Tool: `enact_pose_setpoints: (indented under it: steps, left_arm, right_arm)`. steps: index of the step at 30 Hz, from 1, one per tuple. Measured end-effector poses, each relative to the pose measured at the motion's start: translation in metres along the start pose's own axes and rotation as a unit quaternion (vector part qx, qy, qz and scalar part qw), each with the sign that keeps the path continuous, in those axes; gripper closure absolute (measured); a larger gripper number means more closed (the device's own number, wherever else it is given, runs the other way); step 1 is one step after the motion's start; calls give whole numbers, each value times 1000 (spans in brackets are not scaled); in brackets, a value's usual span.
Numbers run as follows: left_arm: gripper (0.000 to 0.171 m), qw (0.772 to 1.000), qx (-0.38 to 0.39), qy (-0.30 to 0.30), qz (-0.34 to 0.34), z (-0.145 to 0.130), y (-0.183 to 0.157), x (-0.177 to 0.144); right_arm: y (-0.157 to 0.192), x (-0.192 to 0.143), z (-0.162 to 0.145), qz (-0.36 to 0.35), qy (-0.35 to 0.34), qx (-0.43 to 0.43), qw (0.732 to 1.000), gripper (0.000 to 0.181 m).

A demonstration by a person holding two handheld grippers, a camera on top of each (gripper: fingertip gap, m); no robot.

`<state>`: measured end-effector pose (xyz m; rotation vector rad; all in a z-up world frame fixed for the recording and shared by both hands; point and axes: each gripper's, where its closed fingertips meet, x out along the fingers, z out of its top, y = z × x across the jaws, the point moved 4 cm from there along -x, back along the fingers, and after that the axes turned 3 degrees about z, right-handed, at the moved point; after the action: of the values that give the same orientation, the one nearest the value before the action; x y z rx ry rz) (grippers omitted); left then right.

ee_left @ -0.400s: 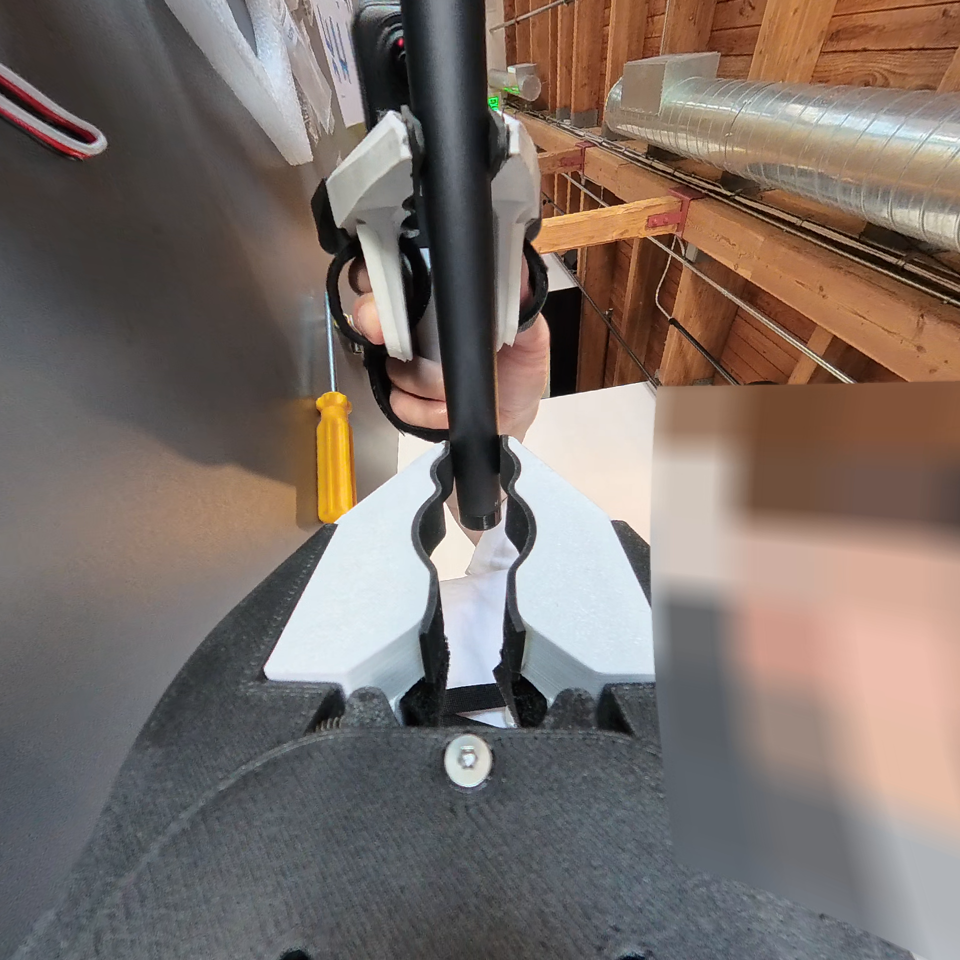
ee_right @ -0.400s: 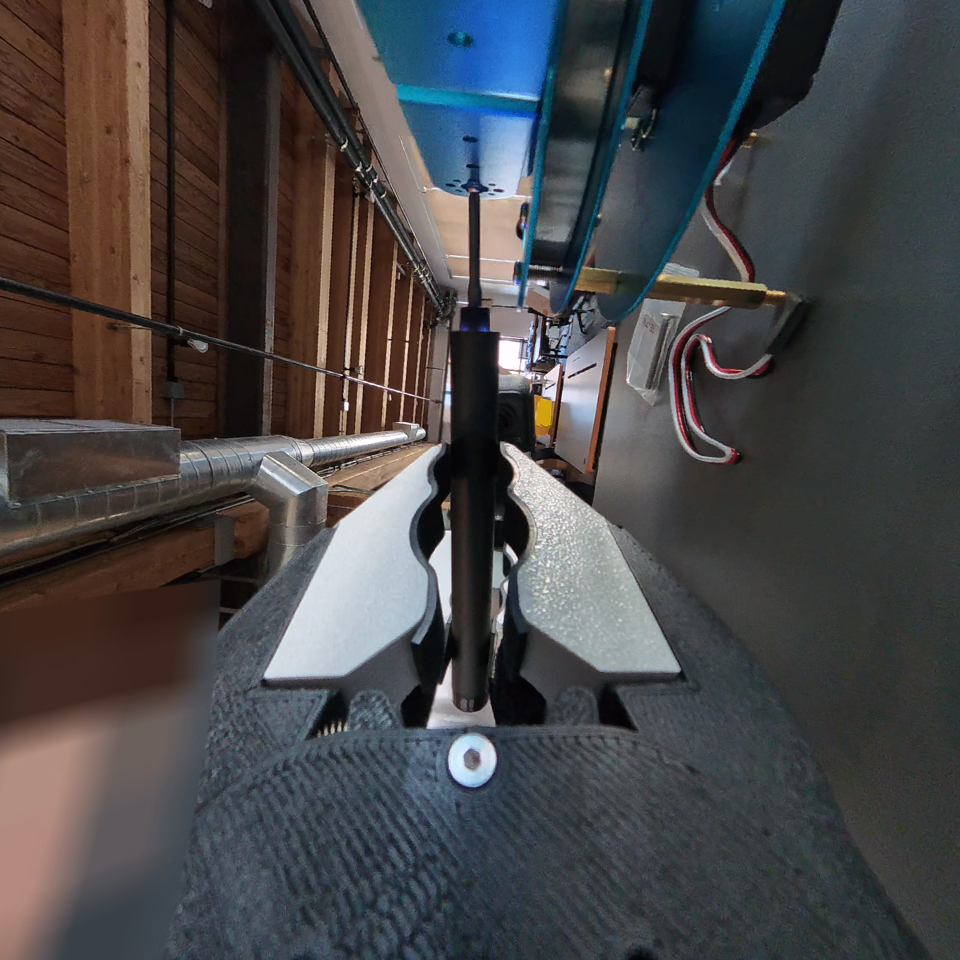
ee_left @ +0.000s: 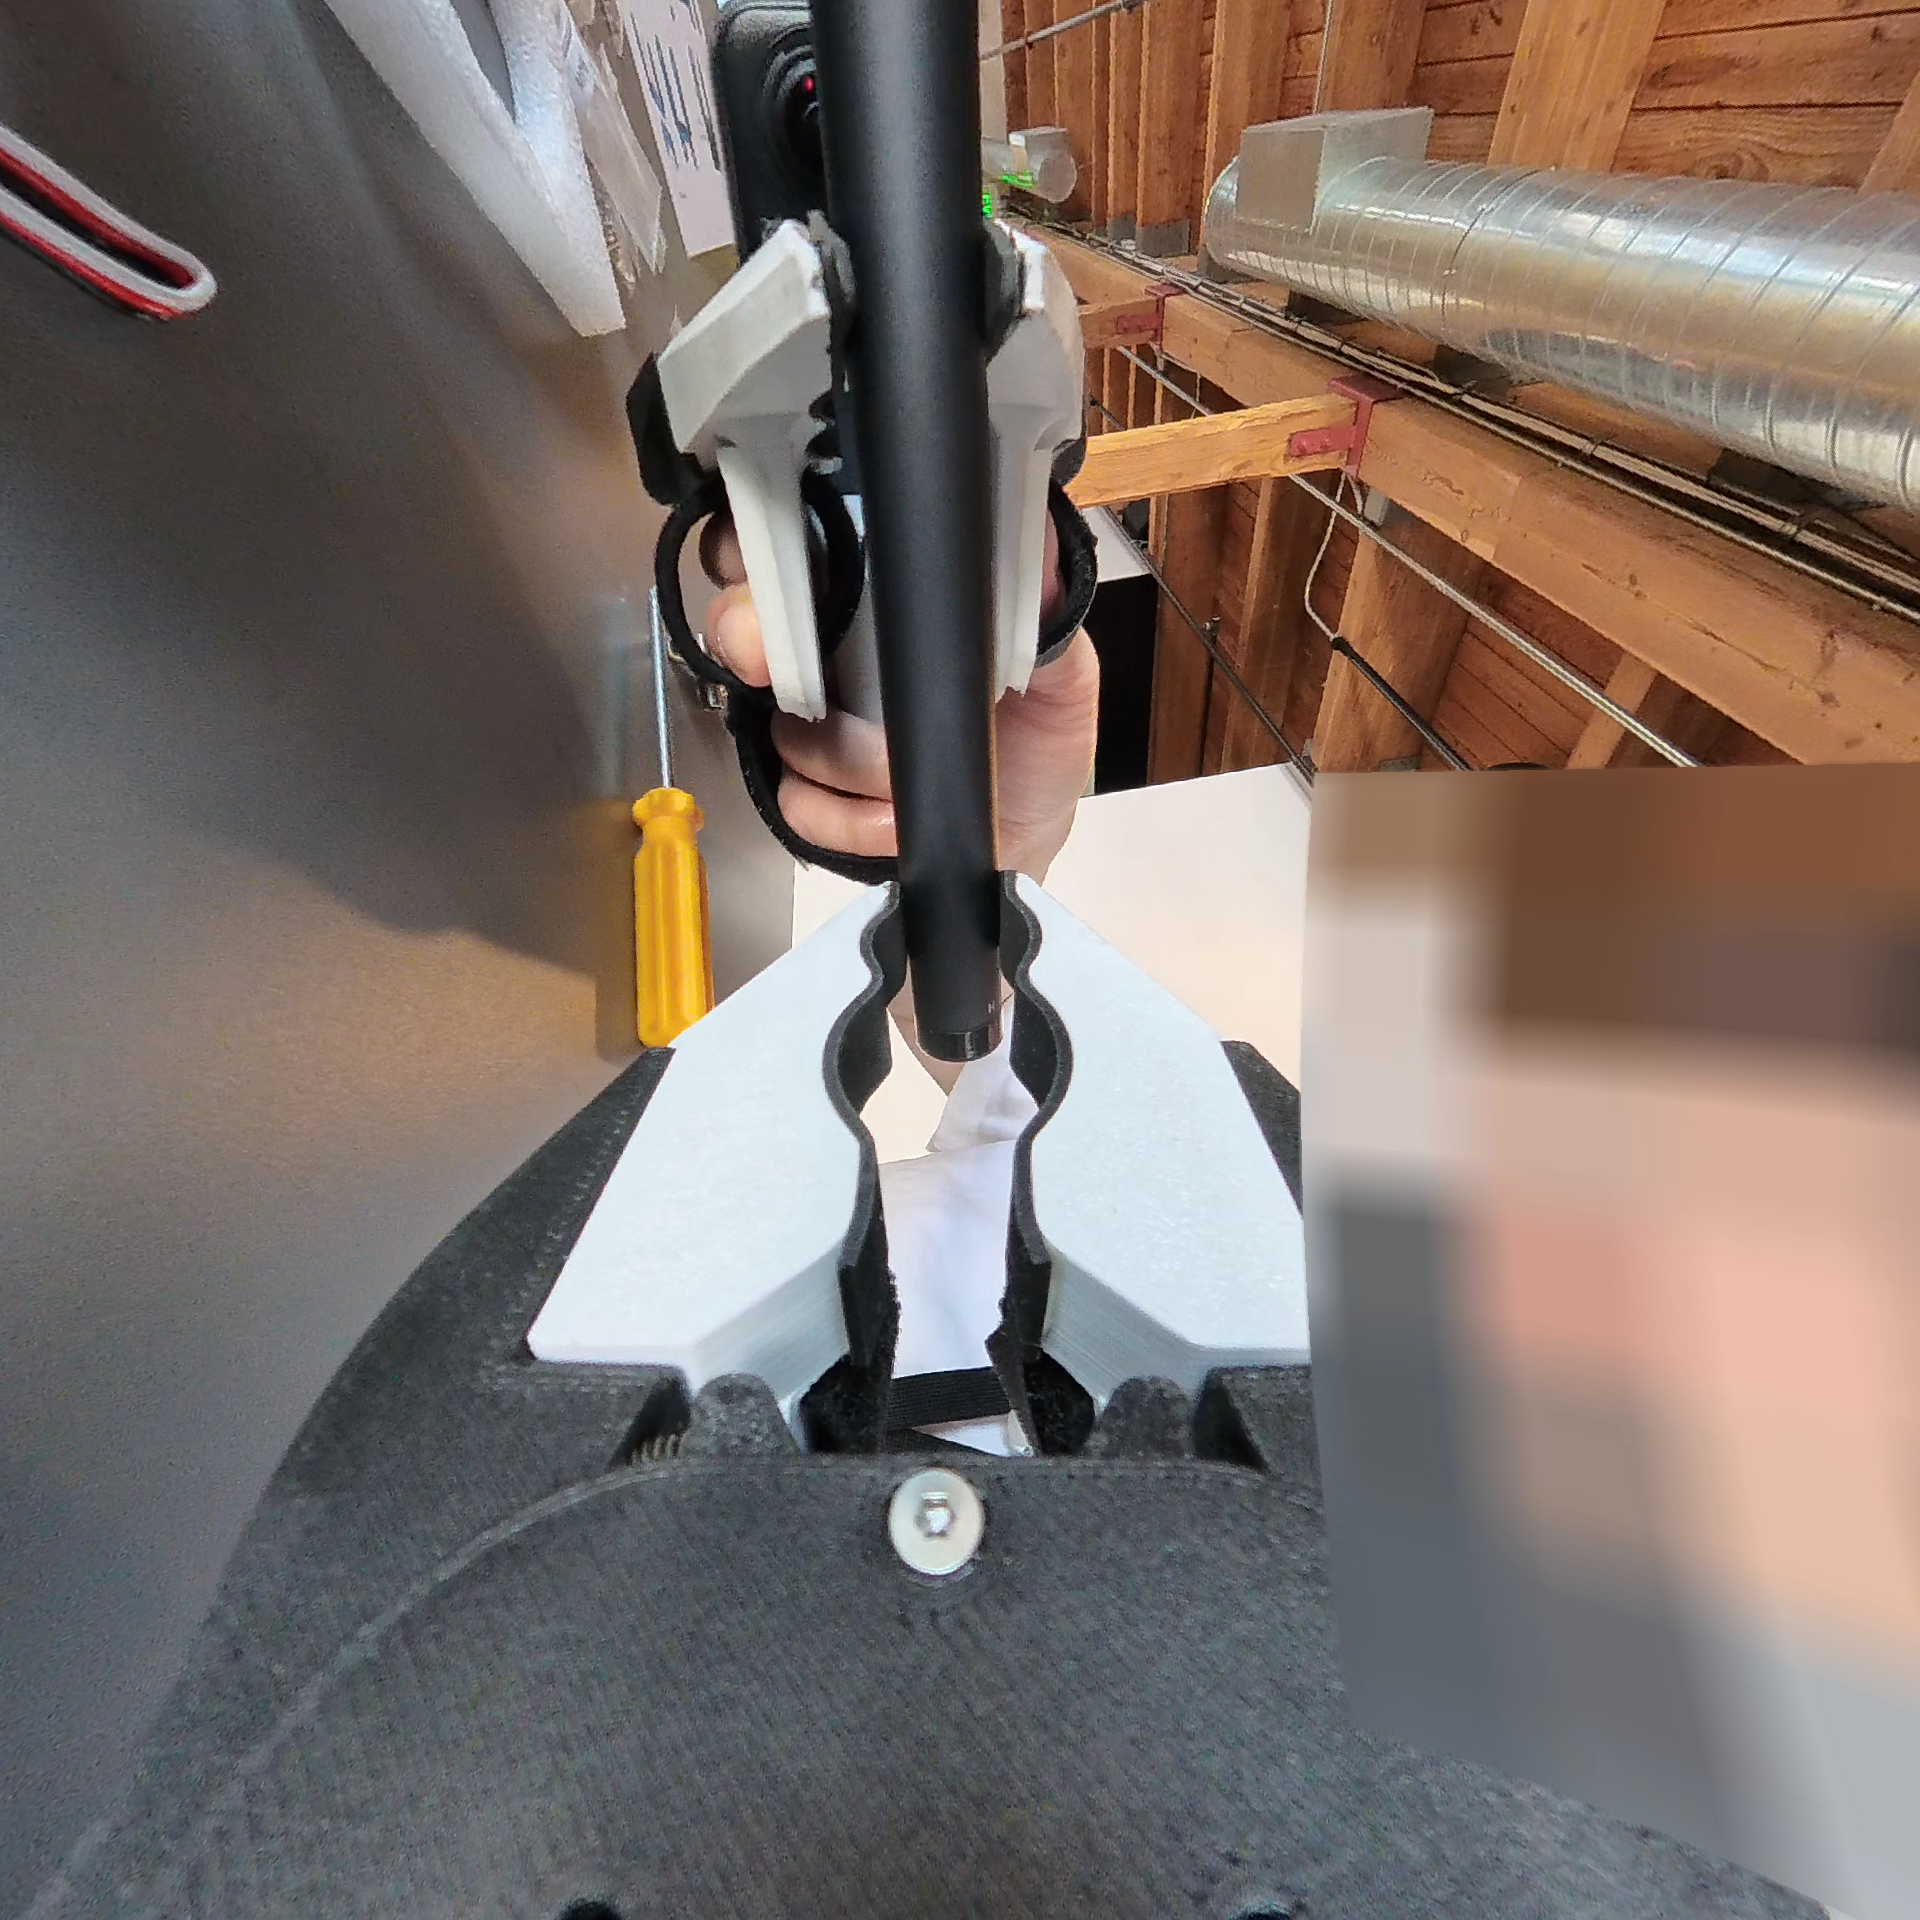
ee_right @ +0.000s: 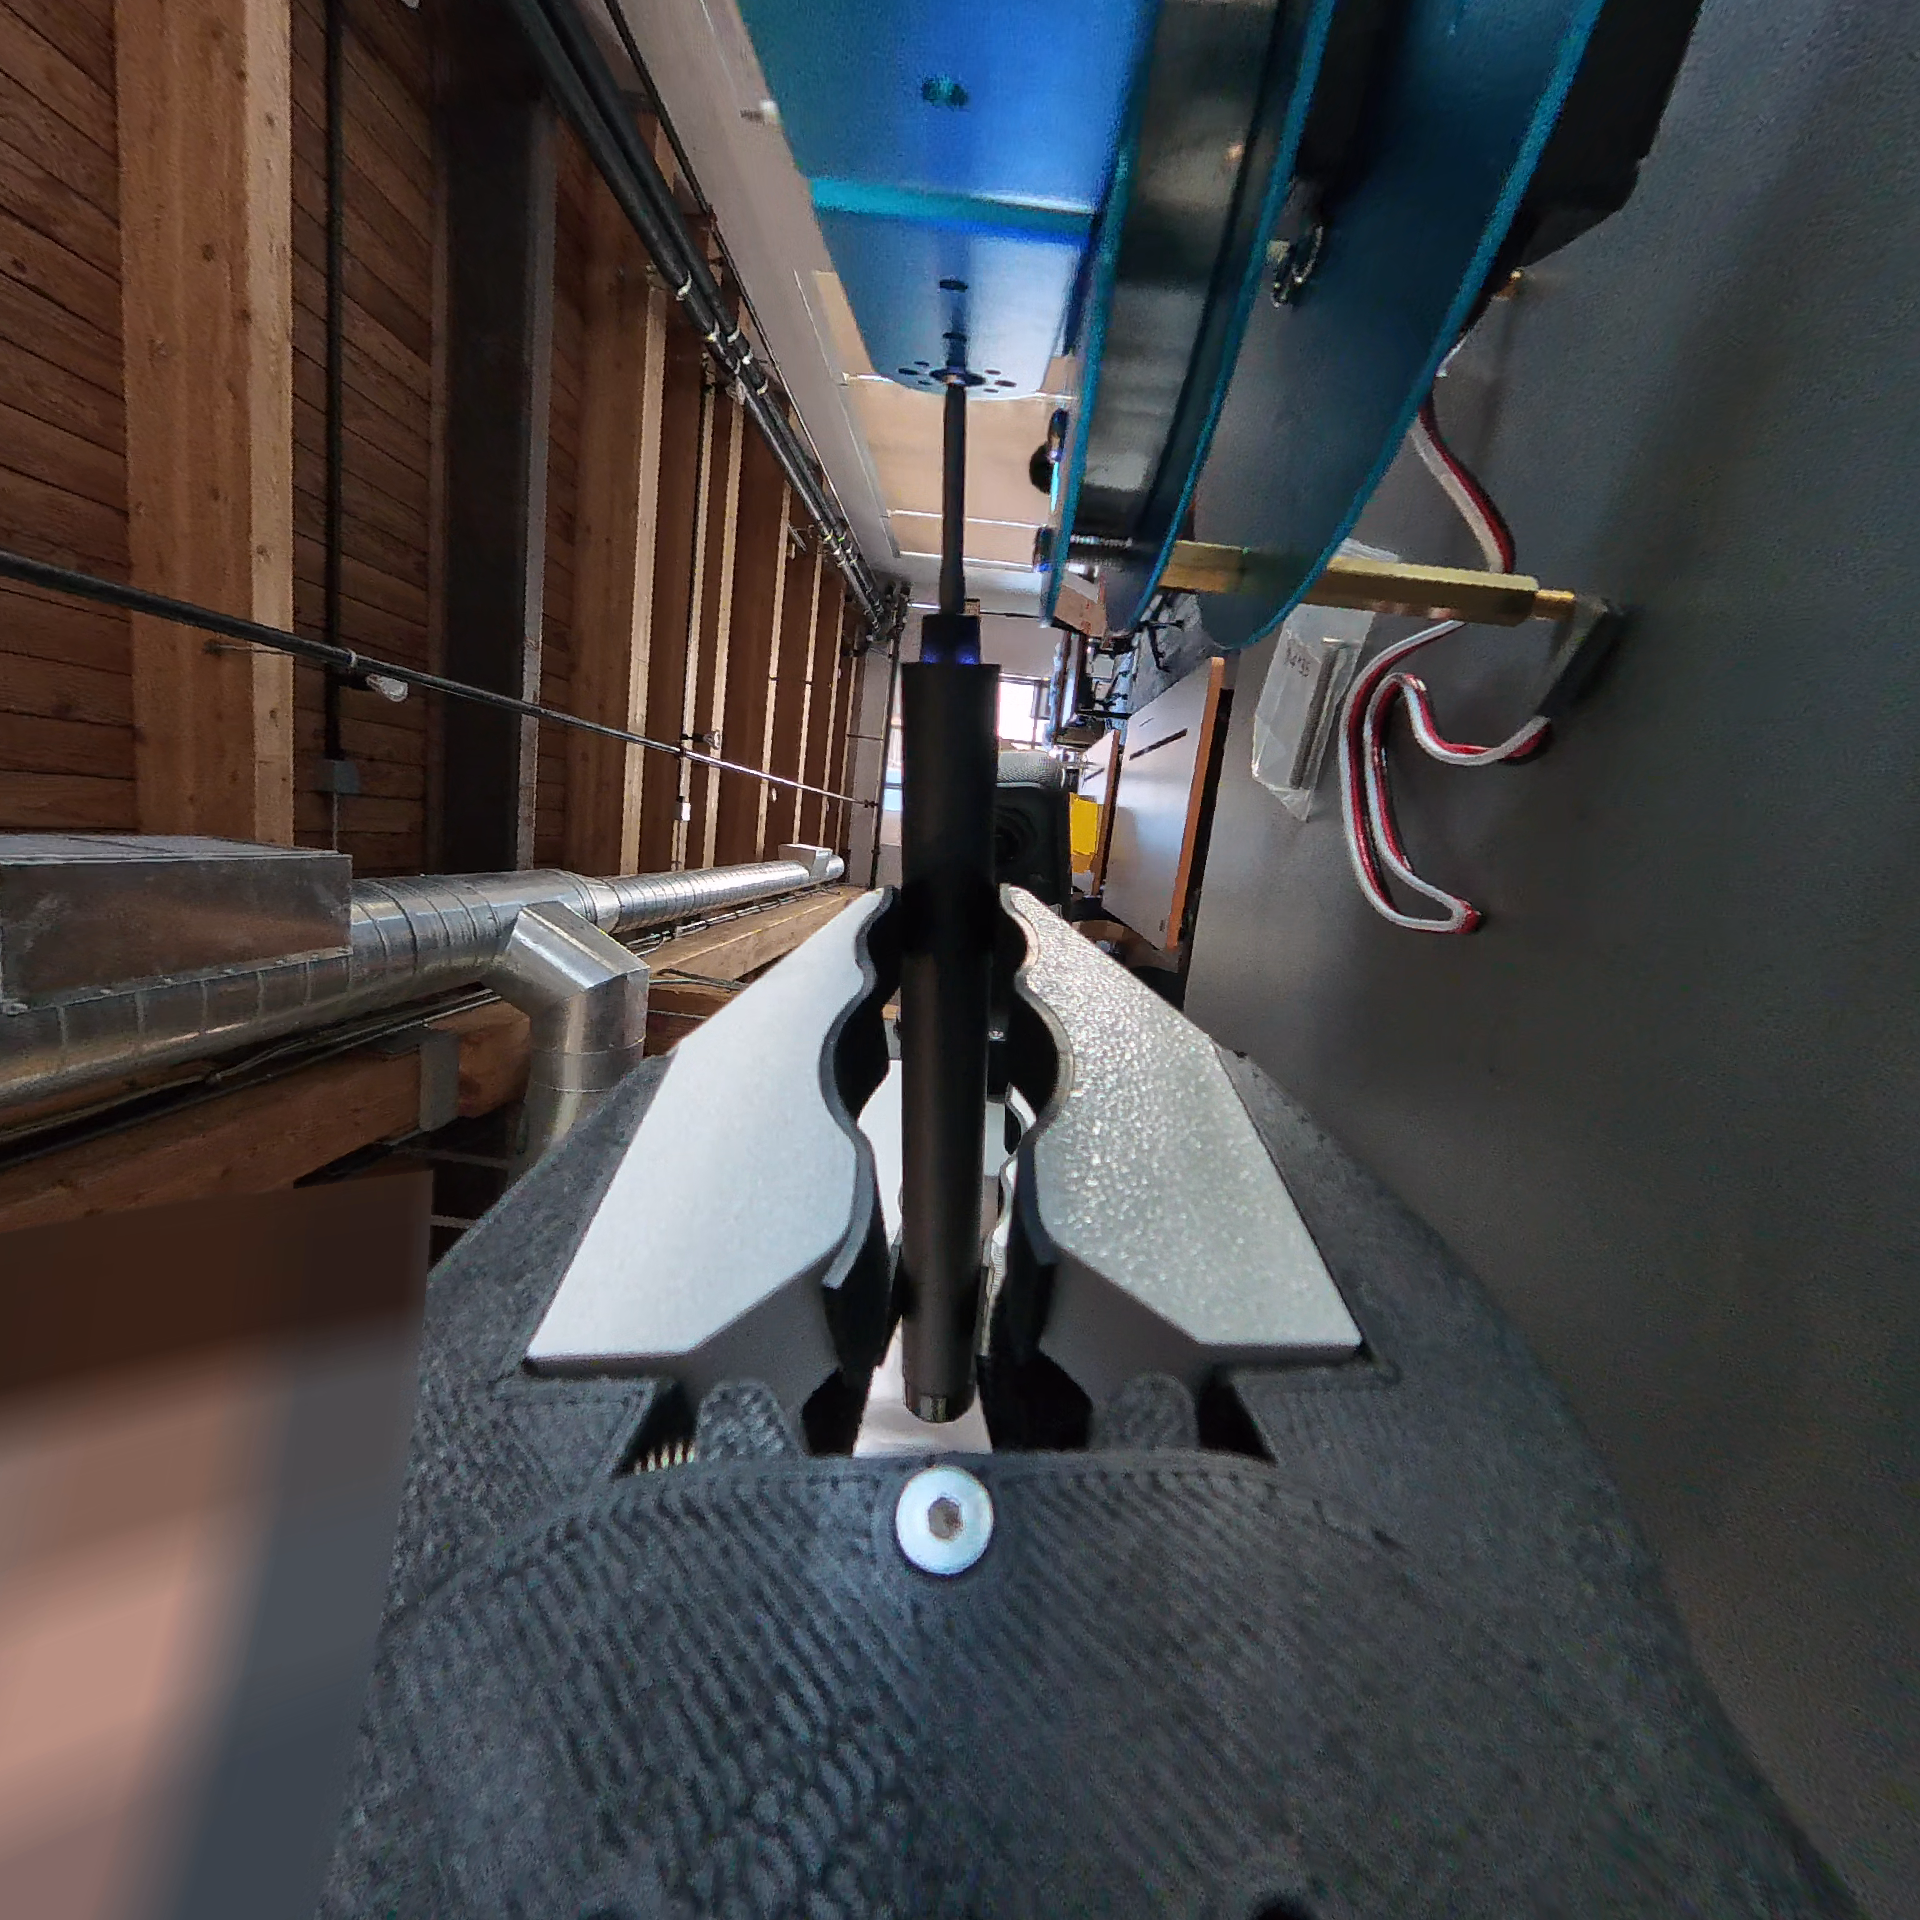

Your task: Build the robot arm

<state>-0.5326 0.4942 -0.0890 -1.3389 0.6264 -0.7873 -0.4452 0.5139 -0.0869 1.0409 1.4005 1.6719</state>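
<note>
right claw (ee_right: 940, 997) clamped on black driver (ee_right: 940, 1039), bit meeting blue plate (ee_right: 935, 208). left claw (ee_left: 948, 935) closed on driver's butt end. yellow screwdriver (ee_left: 670, 914) on grey bench (ee_left: 260, 727), left.

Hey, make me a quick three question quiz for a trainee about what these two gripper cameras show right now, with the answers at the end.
1. True or false: the left gripper and the right gripper are both closed on the same black electric screwdriver.
2. Multiple choice: what colour is the handle of the manual screwdriver lying on the grey table? A) red B) yellow C) green
3. Fill in: the black tool's thin bit meets a hole in the ____ coloured plate.

Key
1. True: the left grips its butt end, the right its middle.
2. B
3. blue
</note>
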Motion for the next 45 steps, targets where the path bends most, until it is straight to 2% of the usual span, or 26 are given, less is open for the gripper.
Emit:
enact_pose_setpoints:
  steps: [1,45]
  left_arm:
    - [156,1000,1,0,1,0,0,0]
    - [156,1000,0,0,0,4,1,-5]
  right_arm:
    - [0,0,0,0,0,-2,1000,166]
    - [-1,4,4,2,8,-6,1000,166]
